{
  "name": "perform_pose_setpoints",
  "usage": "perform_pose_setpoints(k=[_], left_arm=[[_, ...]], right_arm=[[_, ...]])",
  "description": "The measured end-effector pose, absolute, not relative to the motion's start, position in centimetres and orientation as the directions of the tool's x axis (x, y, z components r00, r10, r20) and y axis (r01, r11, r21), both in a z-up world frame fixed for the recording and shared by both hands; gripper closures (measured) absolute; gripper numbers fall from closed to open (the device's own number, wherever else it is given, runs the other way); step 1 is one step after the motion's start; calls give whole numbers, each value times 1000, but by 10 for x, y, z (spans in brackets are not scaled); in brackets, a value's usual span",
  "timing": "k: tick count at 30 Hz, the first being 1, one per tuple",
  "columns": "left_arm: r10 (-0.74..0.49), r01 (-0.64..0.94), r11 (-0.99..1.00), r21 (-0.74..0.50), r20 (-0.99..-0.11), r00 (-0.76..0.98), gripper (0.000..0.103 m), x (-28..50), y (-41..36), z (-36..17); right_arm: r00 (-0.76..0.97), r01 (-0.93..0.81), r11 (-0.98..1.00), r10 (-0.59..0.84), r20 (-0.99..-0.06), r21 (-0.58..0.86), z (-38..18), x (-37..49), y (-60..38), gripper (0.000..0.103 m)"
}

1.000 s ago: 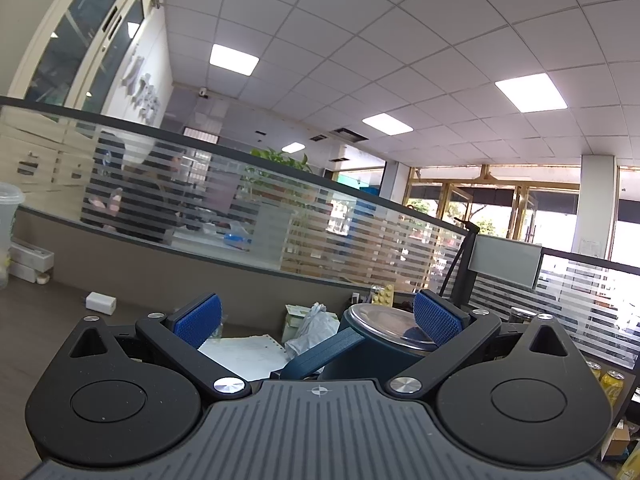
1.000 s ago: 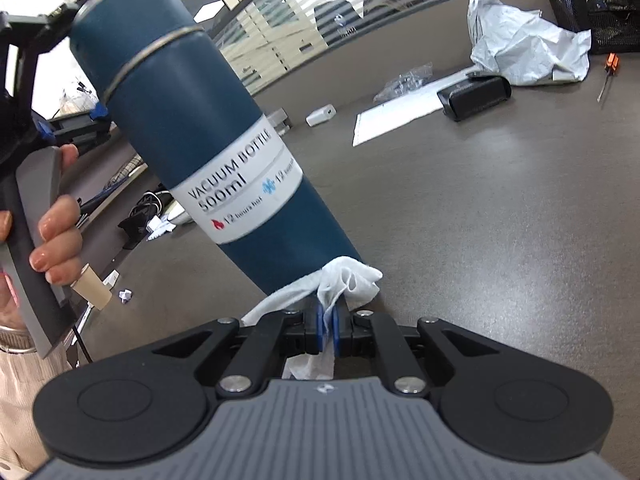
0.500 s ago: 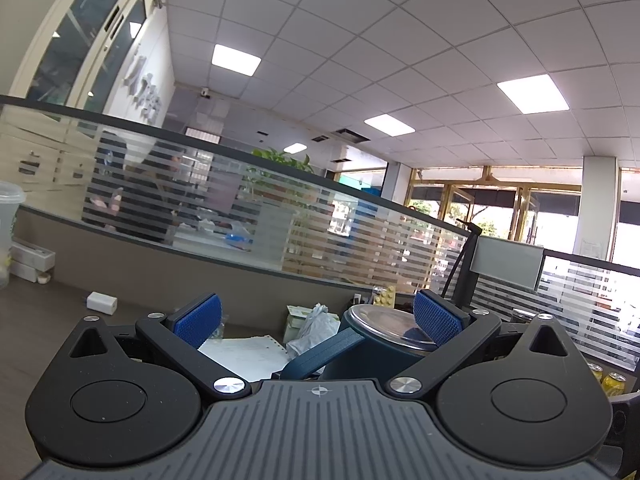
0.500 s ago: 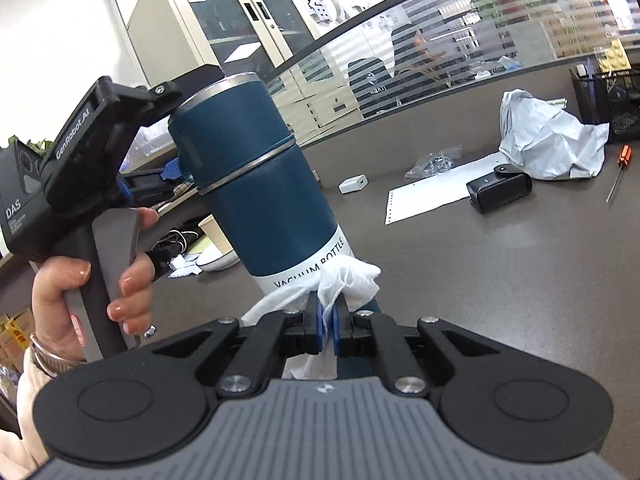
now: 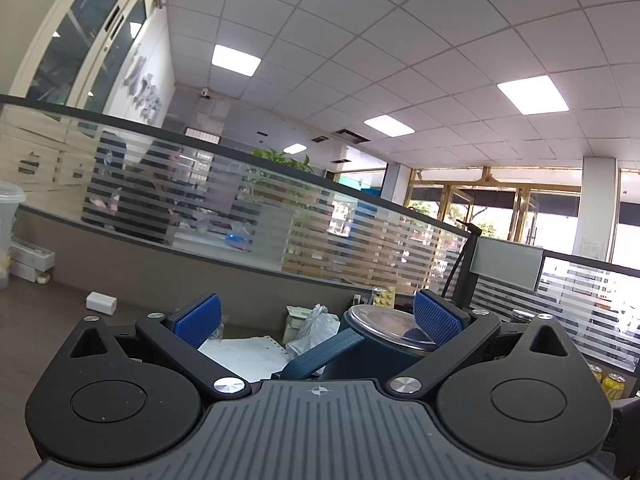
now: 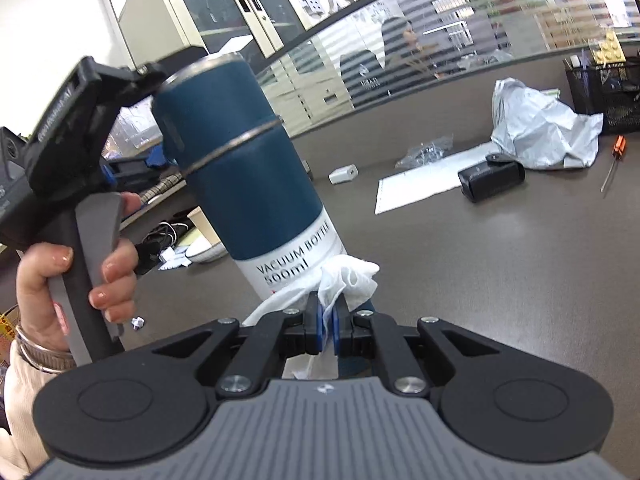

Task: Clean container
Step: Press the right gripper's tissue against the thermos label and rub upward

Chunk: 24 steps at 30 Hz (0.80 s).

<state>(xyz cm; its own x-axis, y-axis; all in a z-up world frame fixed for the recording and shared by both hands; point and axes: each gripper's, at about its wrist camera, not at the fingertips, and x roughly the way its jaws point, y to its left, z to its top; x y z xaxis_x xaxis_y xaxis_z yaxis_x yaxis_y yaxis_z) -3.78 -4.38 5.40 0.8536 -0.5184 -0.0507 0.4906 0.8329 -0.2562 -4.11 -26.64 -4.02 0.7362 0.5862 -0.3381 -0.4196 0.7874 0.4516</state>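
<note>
Vacuum bottle (image 5: 384, 344) is showing in the left wrist view as a dark blue body with a steel-rimmed top, sitting between the spread blue pads of the left gripper (image 5: 316, 318); the right pad (image 5: 436, 318) is lying against its rim, the left pad (image 5: 198, 320) is standing apart from it, and a blue strap is hooking over the gripper body. White paper (image 5: 244, 354) and a small white box (image 5: 101, 303) are lying on the table (image 5: 36, 320) toward its far edge.

From the right wrist view, the vacuum bottle (image 6: 244, 176) is tilting above the table (image 6: 500, 264) (its label reads 500ml), carried at its top by the left gripper (image 6: 156, 80), whose handle a hand (image 6: 76, 280) is gripping. The right gripper (image 6: 327, 320) is pinching a white cloth (image 6: 348, 276) tight, pressing it against the bottle's label. A black case (image 6: 492, 180), paper sheet (image 6: 416, 188), screwdriver (image 6: 614, 160) and crumpled plastic bag (image 6: 540, 128) are lying toward the far right corner.
</note>
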Motion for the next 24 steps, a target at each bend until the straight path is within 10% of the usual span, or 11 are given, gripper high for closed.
perform_pose_setpoints(k=[24], left_arm=[[-520,493,833,-253,-51,853,0,-36,-43,55]], right_arm=[[781,-449,791,574,-248,416,-15,-43,-273,93]])
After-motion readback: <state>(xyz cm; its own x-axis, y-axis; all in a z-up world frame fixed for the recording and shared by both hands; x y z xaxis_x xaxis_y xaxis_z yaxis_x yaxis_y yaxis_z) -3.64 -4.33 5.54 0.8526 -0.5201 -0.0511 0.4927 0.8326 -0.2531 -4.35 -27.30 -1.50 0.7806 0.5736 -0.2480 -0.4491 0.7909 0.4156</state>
